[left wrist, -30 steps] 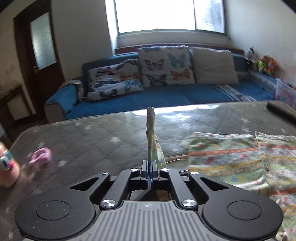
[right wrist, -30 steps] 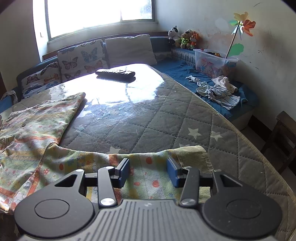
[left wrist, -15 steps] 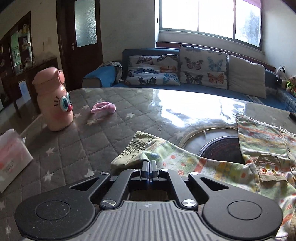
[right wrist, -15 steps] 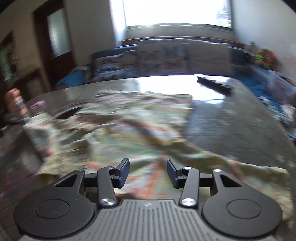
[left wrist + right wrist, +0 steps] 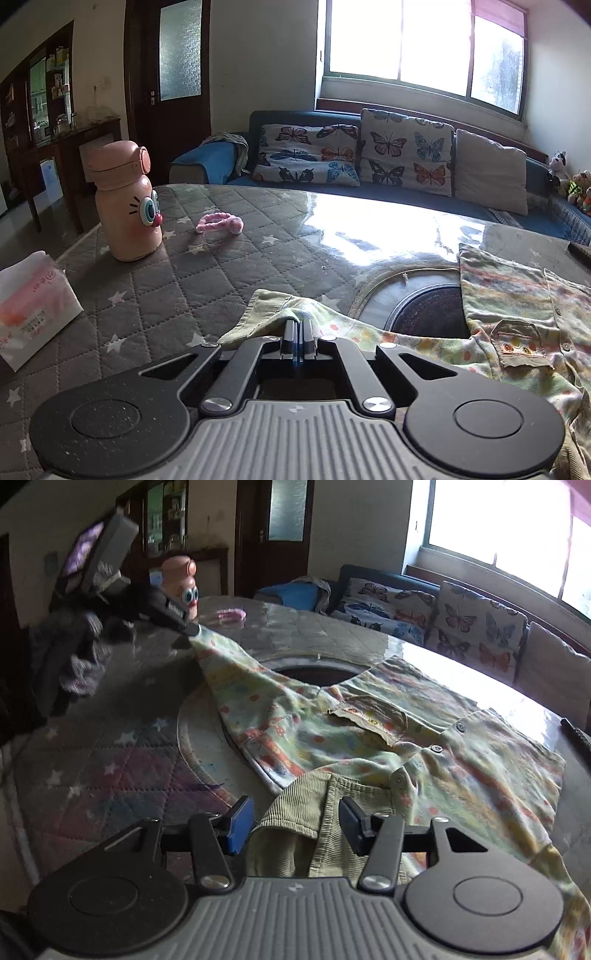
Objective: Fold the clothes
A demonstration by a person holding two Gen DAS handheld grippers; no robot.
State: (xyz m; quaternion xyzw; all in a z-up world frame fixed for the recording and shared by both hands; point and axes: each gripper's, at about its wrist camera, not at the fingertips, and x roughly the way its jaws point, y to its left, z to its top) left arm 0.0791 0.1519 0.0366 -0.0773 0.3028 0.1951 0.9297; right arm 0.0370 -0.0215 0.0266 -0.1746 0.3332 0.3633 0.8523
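A: Shirt [image 5: 388,723] spread over counter [image 5: 221,273], ahead of right gripper [image 5: 295,821]; sleeve end pinched in left gripper [image 5: 297,332], drawn out sideways.

B: Right gripper wide, holding nothing; ribbed collar [image 5: 303,812] lying between its jaws.

A: Probably mid sleeve-fold; next, carry sleeve across chest, lay flat; meanwhile close right on collar to pin.

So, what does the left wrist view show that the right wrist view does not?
Only the left wrist view: the tissue pack and the left claw shut on the shirt's sleeve, seen close. Only the right wrist view: the open right claw around the ribbed cuff. Both: shirt, pink bottle and pink hair band.
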